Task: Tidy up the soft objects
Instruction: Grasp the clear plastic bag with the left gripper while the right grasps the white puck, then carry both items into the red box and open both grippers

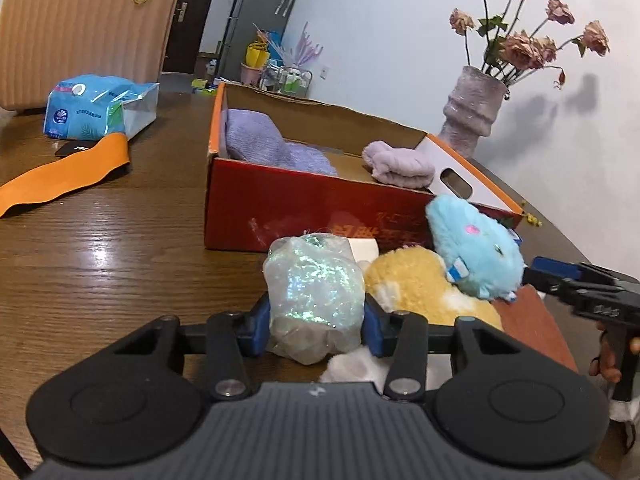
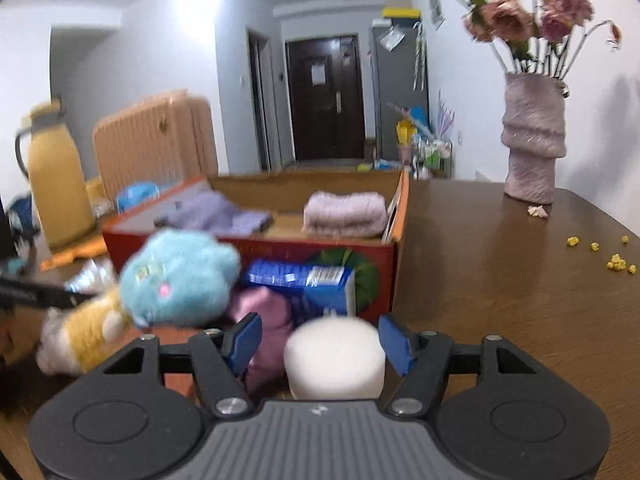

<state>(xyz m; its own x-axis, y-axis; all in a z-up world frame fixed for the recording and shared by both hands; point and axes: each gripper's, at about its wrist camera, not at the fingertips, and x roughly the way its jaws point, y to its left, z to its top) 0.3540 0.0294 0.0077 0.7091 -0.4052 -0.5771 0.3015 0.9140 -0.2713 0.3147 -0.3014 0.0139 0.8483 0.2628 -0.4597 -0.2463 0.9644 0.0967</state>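
Left gripper grasps crinkled iridescent plastic bundle; right gripper released around white foam puck. Next: lift into red cardboard box.

Box mid-frame on table; two folded cloths inside; plush toys before box, lower right; vase behind, upper right.

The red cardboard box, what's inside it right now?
Inside the red cardboard box lie a lavender knitted cloth at one end and a folded pale-purple towel at the other. The near wall hides the floor between them, so anything low there can't be seen.
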